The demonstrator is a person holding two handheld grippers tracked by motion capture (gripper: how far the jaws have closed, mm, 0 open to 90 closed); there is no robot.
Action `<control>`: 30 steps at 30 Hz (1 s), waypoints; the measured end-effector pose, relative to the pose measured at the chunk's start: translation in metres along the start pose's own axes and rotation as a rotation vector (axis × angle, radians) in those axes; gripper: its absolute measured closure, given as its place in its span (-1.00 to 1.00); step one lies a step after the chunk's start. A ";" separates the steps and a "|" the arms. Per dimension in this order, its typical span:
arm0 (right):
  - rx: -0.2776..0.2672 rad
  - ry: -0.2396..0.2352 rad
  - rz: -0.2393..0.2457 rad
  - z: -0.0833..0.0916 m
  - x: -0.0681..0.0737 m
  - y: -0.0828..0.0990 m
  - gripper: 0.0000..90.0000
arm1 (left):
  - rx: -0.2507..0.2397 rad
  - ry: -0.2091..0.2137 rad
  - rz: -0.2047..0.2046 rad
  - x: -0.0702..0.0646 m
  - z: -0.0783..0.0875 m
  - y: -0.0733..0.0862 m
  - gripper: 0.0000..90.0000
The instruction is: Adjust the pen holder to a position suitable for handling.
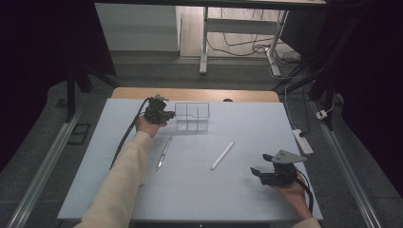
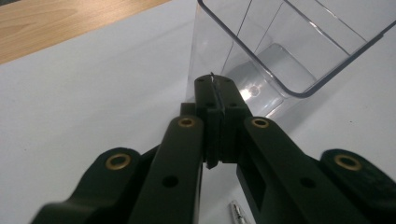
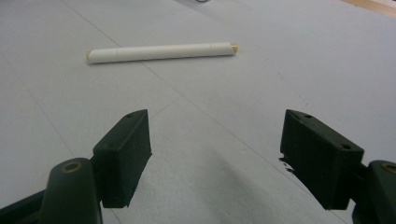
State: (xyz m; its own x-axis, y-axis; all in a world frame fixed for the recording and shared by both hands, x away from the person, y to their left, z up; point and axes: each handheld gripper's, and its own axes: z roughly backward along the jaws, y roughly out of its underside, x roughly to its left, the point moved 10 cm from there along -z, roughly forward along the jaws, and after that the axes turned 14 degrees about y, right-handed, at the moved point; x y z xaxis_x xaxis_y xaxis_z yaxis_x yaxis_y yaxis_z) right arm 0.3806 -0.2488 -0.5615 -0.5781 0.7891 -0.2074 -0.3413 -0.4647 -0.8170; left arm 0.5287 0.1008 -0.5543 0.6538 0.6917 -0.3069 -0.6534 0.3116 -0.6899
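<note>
The left tongs [image 2: 215, 88] are sitting pinched shut against the clear bin [image 2: 280, 51] at the tabletop's [image 1: 199, 190] far side, while the right tongs [image 3: 215, 154] are gaping wide (nothing between them) near the white stick [image 3: 161, 52].

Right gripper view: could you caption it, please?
Open right gripper facing a white stick lying on the table.

The left gripper [image 1: 167, 114] is stretched far forward on a long, cream-sleeved forearm [image 1: 121, 178], its jaws pressed together with nothing between them. The right gripper [image 1: 256, 164] sits close to the person, cradled in an upturned hand [image 1: 290, 192], jaws spread wide and empty.
</note>
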 end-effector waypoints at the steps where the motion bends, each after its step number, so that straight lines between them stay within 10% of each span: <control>1: -0.001 0.000 0.000 0.000 0.000 0.000 -0.47 | 0.002 0.000 -0.002 0.000 0.000 0.000 0.98; 30: 0.005 0.004 0.002 0.000 0.000 0.000 -0.47 | 0.016 0.030 -0.023 -0.016 -0.012 -0.004 0.98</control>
State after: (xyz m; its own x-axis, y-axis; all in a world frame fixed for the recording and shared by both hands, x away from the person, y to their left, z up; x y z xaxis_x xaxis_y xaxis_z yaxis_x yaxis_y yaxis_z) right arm 0.3806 -0.2491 -0.5619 -0.5761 0.7898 -0.2106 -0.3439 -0.4679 -0.8141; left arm 0.5258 0.0806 -0.5545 0.6798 0.6644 -0.3106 -0.6438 0.3377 -0.6866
